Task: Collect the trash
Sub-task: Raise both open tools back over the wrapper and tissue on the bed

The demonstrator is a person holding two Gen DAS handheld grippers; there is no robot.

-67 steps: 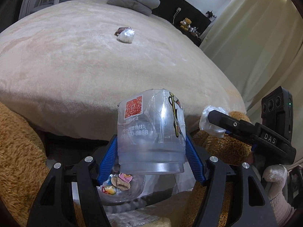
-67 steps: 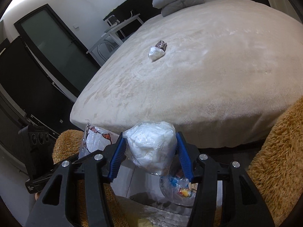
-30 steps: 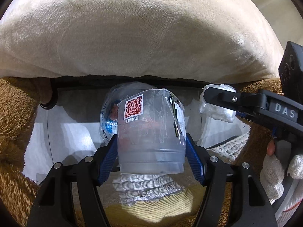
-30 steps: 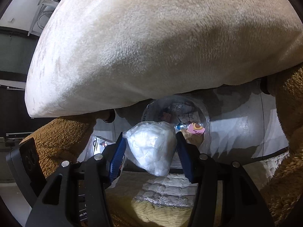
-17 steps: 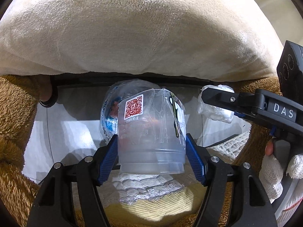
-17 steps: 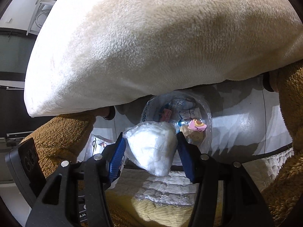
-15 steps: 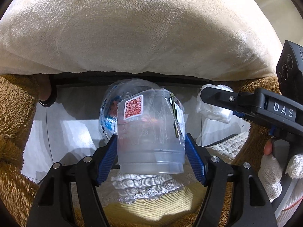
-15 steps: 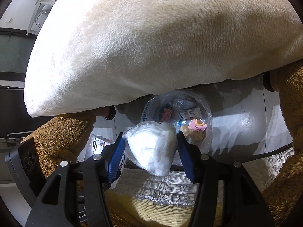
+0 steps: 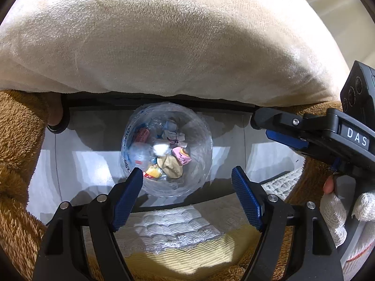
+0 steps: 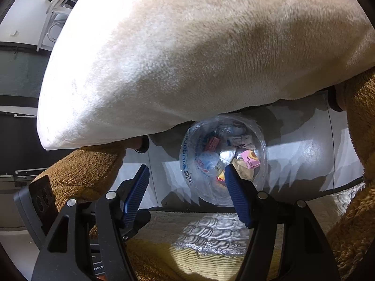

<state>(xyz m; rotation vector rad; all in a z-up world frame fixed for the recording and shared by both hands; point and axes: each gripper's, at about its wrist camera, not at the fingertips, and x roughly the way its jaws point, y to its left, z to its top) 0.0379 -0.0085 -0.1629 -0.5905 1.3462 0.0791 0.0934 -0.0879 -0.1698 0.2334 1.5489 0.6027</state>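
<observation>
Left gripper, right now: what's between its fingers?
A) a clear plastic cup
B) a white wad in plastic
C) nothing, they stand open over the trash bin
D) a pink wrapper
C: the left gripper has its blue fingers spread with nothing clamped, and the clear trash bin of wrappers shows below between them.

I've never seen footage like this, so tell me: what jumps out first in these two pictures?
A clear trash bin full of colourful wrappers sits on the floor at centre, just under the edge of a big cream blanket. Below it, the left gripper stands open and empty, its jaws just widened, like the right gripper.
</observation>
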